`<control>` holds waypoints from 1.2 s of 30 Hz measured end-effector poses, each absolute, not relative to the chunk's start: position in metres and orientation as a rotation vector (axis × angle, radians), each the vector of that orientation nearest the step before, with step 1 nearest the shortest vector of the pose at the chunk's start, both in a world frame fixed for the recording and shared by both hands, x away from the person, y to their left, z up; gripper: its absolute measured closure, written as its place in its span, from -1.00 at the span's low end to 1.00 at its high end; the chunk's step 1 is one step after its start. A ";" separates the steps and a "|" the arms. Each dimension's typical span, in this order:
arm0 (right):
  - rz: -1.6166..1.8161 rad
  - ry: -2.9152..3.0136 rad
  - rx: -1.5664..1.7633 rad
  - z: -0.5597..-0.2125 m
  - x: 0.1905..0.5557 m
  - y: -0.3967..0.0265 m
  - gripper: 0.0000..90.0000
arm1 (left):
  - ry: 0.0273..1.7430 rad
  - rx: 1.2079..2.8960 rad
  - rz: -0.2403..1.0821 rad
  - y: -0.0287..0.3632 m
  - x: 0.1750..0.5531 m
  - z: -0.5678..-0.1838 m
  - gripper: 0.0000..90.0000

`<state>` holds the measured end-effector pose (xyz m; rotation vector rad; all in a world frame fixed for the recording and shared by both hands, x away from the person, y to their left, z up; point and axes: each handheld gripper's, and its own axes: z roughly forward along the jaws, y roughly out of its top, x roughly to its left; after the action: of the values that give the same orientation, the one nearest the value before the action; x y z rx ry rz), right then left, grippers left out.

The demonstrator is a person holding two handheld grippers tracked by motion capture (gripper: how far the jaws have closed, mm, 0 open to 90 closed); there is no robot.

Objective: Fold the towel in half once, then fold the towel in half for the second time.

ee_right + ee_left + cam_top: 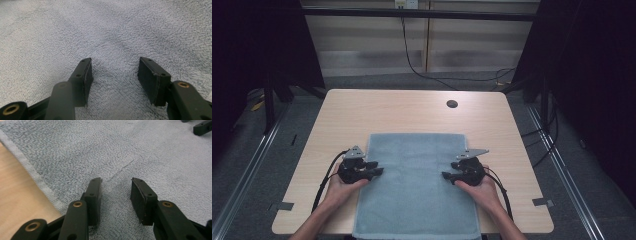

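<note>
1. At the left of the high view, the wooden table (337, 115) shows bare light board along its left side, with dark floor and a metal rail beyond its edge
2. The person's left hand (343, 186) comes in from the bottom edge and carries the left gripper (374, 171), which points inward over the left border of the towel (417, 185)
3. In the left gripper view its jaws stand apart with a clear gap between them; bare terry cloth lies in that gap and nothing is pinched. The tips sit low over the cloth, close to the towel's hemmed edge, with the table's wood just outside that hem. I cannot tell whether the tips touch the pile
4. The grey-blue towel lies flat in the middle of the table, its near end reaching the table's front edge and its far end stopping short of a small dark round hole (452, 104) in the board. A faint crease runs across it ahead of the left gripper
5. The right gripper (447, 175), in the right hand (479, 187), points inward over the towel's right part. Its jaws are spread wide, with only cloth between them and no grip taken
6. A black cable (412, 55) hangs down the back wall beyond the table
</note>
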<state>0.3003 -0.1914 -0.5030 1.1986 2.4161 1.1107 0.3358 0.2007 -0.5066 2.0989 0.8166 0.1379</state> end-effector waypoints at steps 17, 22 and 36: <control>1.072 2.493 1.193 -0.497 0.268 -0.194 0.00 | 0.802 2.103 0.088 0.202 0.304 -0.505 0.34; 1.072 2.516 1.167 -0.496 0.258 -0.195 0.00 | 0.781 2.113 0.067 0.203 0.292 -0.504 0.34; 1.138 2.576 1.211 -0.487 0.254 -0.202 -0.05 | 0.743 2.122 -0.017 0.205 0.283 -0.494 0.15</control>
<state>0.2537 -0.2018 -0.4873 1.2115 2.5763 1.1377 0.2830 0.2051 -0.4941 2.1216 0.7433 -0.0174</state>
